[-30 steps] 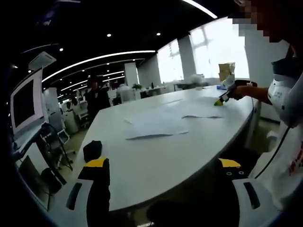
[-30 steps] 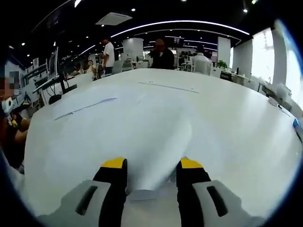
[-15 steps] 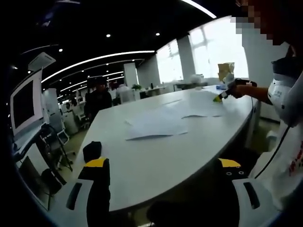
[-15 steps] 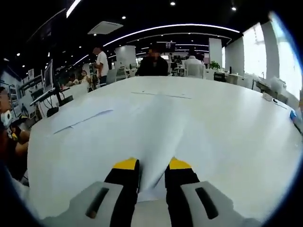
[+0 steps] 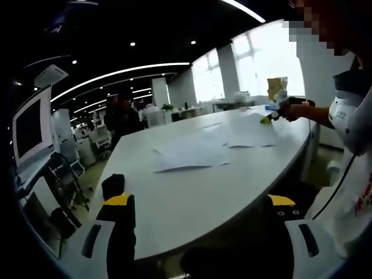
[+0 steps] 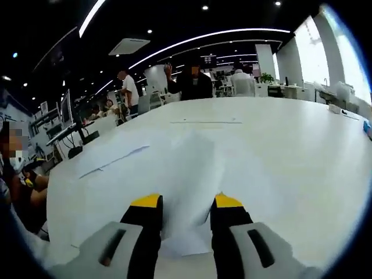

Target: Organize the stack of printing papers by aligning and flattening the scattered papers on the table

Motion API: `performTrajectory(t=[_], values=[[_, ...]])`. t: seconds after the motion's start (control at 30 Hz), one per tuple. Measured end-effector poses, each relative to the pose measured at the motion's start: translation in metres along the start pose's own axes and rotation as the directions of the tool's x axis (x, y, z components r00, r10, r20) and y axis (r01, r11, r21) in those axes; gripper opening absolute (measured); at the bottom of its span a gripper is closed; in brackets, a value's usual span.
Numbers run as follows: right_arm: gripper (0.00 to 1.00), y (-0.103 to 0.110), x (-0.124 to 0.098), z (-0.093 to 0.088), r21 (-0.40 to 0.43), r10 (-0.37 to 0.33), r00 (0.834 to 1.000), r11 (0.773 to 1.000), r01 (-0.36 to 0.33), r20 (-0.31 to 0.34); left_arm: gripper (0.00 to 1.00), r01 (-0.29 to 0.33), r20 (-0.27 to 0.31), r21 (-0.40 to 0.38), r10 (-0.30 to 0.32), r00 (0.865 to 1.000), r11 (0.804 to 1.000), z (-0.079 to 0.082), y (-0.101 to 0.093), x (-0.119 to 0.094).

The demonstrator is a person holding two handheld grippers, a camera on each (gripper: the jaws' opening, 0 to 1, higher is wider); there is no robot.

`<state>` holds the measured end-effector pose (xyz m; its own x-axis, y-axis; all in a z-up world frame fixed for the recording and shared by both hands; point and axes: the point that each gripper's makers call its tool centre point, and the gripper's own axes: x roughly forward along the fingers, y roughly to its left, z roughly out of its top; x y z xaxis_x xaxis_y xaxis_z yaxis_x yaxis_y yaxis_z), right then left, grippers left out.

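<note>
White sheet [image 6: 186,192] lies between right gripper [image 6: 186,203] fingers, now reopened after a pinch, on desk [image 6: 302,174] | left gripper [image 5: 200,200] fingers spread, empty | regrasp is needed before aligning.

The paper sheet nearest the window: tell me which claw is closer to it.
Right. The right claw is at the paper sheet's edge; the left claw hangs off the table's near end, far from it.

hand-held gripper [image 6: 185,204] astride paper sheet [image 6: 183,174], white table [image 6: 290,151]
</note>
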<state>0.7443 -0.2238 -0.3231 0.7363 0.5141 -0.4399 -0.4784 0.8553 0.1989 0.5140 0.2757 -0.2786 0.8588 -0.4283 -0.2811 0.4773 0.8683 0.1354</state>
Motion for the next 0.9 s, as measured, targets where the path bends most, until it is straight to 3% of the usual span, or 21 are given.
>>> performTrajectory(t=[0.17,0.47,0.9], values=[[0.12,0.004,0.000,0.000,-0.059,0.010,1.000,0.998,-0.011,-0.011,0.94,-0.005,-0.001,-0.001,0.005,1.000,1.000,-0.001,0.001,-0.001],[0.07,0.013,-0.005,0.017,-0.157,0.019,0.999,0.987,-0.014,0.028,0.94,0.001,-0.001,-0.004,-0.001,1.000,1.000,-0.002,0.000,0.002],[0.05,0.018,-0.007,0.020,-0.166,0.027,0.999,0.986,-0.023,0.022,0.94,-0.001,-0.002,-0.012,0.001,1.000,1.000,-0.004,0.000,0.001]])
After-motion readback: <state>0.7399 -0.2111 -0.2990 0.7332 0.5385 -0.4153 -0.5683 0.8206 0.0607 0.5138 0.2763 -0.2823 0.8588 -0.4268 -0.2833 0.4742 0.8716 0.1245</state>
